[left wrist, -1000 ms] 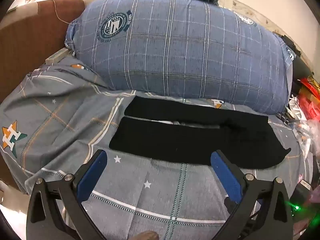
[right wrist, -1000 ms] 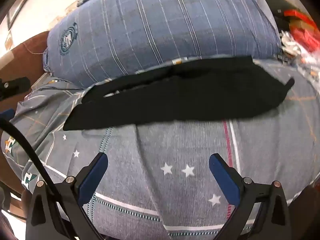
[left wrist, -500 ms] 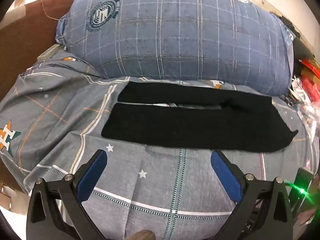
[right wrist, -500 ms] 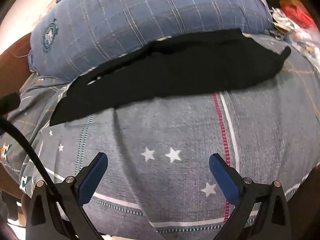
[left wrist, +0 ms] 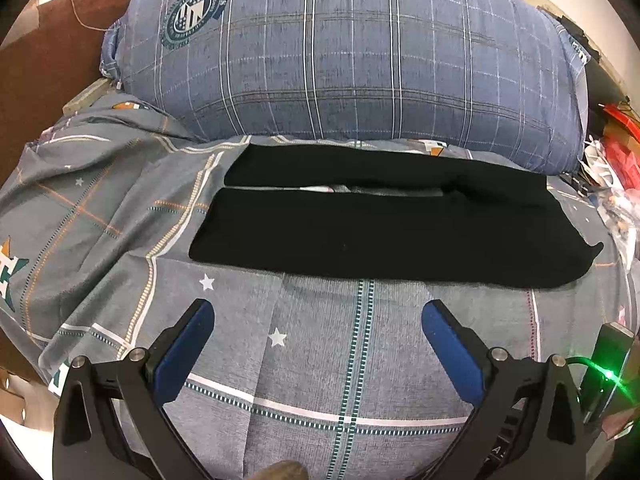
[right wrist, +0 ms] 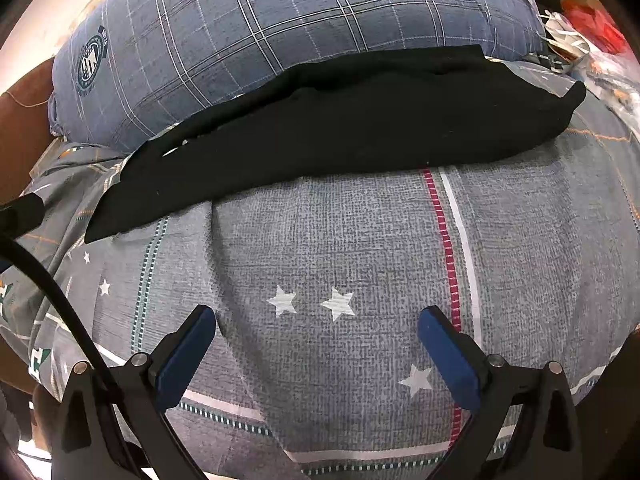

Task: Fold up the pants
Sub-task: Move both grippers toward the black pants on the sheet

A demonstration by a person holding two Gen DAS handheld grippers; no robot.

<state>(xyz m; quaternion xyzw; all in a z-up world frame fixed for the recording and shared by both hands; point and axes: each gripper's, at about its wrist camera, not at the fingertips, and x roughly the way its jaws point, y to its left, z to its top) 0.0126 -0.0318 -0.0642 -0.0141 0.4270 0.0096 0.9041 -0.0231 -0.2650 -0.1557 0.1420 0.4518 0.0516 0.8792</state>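
Note:
The black pants [left wrist: 380, 236] lie flat across the grey patterned bedsheet [left wrist: 312, 360], legs side by side pointing left, waist at the right. They also show in the right wrist view [right wrist: 340, 128]. My left gripper [left wrist: 318, 316] is open and empty, hovering over the sheet just short of the pants' near edge. My right gripper [right wrist: 316, 320] is open and empty over the sheet [right wrist: 360, 260], also short of the pants' near edge.
A large blue plaid pillow [left wrist: 352, 52] lies right behind the pants, also in the right wrist view [right wrist: 280, 20]. A brown headboard [left wrist: 44, 60] stands at the left. Red and white clutter [left wrist: 616, 152] sits off the bed's right side.
Both grippers have drawn back and lowered toward the sheet, so the pants sit higher in both views. The pants have not moved. Both grippers stay open.

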